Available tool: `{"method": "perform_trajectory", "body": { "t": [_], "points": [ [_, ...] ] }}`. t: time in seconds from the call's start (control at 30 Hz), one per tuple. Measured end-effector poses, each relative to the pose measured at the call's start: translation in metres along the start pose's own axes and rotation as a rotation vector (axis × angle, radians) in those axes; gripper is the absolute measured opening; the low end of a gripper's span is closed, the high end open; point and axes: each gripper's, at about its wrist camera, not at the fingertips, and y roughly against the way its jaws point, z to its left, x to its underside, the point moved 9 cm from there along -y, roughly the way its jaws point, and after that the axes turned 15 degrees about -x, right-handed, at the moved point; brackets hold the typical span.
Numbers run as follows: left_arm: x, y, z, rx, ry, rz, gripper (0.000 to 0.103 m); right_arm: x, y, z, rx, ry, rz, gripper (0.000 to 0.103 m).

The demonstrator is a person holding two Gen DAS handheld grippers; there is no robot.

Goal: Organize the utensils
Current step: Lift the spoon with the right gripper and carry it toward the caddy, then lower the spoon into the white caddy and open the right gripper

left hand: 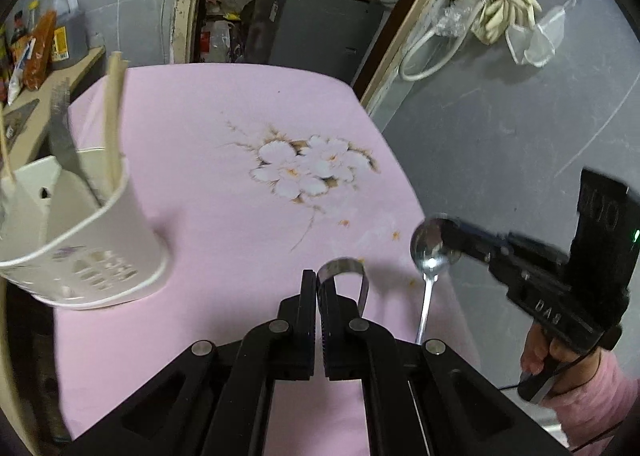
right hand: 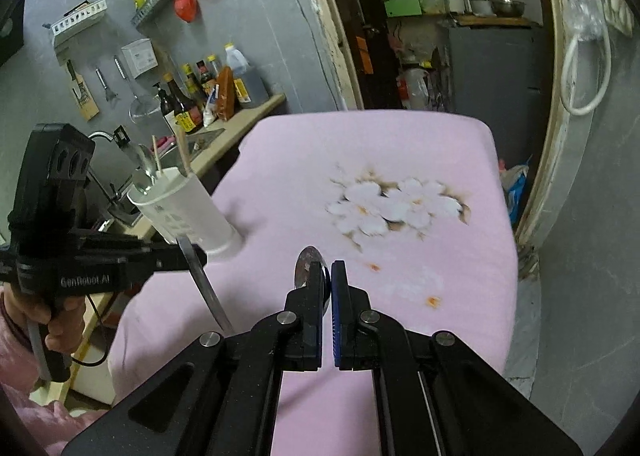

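My left gripper (left hand: pixel 317 276) is shut on a flat steel utensil (left hand: pixel 345 267), held above the pink tablecloth; in the right wrist view its shaft (right hand: pixel 206 284) hangs down from that gripper (right hand: pixel 192 254). My right gripper (right hand: pixel 327 270) is shut on a steel spoon (right hand: pixel 307 268); in the left wrist view the spoon bowl (left hand: pixel 432 248) points up and its handle hangs down. A white utensil holder (left hand: pixel 86 240) stands at the table's left, holding chopsticks (left hand: pixel 114 116) and a dark utensil (left hand: pixel 66 136); it also shows in the right wrist view (right hand: pixel 192 212).
The pink tablecloth (left hand: pixel 240 116) with a flower print covers the table. A counter (right hand: pixel 240 116) with sauce bottles (right hand: pixel 188 100) and a sink lies left of the table. A grey wall stands to the right, a doorway behind.
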Motion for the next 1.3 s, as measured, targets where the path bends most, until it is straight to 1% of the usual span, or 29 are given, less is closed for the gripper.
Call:
{"method": "perform_trajectory", "body": {
  "t": [0.17, 0.27, 0.4, 0.5, 0.57, 0.67, 0.8, 0.97, 1.1, 1.13, 1.23, 1.3],
  "points": [
    [0.010, 0.018, 0.021, 0.012, -0.047, 0.012, 0.003, -0.005, -0.012, 0.024, 0.021, 0.000, -0.016, 0.004],
    [0.016, 0.025, 0.031, 0.017, -0.085, 0.011, 0.003, -0.003, -0.021, 0.034, 0.046, 0.005, -0.010, 0.004],
    [0.026, 0.031, 0.042, 0.020, -0.163, 0.041, 0.003, 0.000, -0.026, 0.043, 0.070, 0.004, -0.005, 0.004],
    [0.031, 0.036, 0.048, 0.022, -0.198, 0.039, 0.003, -0.002, -0.023, 0.048, 0.089, -0.003, -0.023, 0.004],
    [0.030, 0.040, 0.055, 0.008, -0.200, 0.032, 0.003, -0.007, -0.019, 0.053, 0.101, -0.002, -0.055, 0.004],
    [0.025, 0.050, 0.065, -0.002, -0.177, 0.015, 0.003, -0.024, -0.006, 0.065, 0.116, 0.015, -0.121, 0.004],
    [0.009, 0.073, 0.089, 0.005, -0.106, -0.023, 0.003, -0.057, 0.010, 0.087, 0.141, 0.067, -0.207, 0.004],
    [-0.021, 0.102, 0.132, -0.037, -0.014, -0.075, 0.003, -0.110, 0.013, 0.128, 0.206, 0.178, -0.324, 0.004],
    [-0.052, 0.120, 0.177, -0.098, 0.070, -0.141, 0.003, -0.148, -0.004, 0.161, 0.277, 0.290, -0.377, 0.004],
    [-0.062, 0.125, 0.193, -0.133, 0.091, -0.169, 0.003, -0.154, -0.007, 0.168, 0.289, 0.306, -0.385, 0.004],
    [-0.080, 0.131, 0.219, -0.192, 0.131, -0.224, 0.003, -0.172, -0.026, 0.188, 0.336, 0.382, -0.406, 0.004],
    [-0.087, 0.131, 0.235, -0.238, 0.141, -0.253, 0.003, -0.177, -0.036, 0.200, 0.361, 0.425, -0.406, 0.004]
  ]
}}
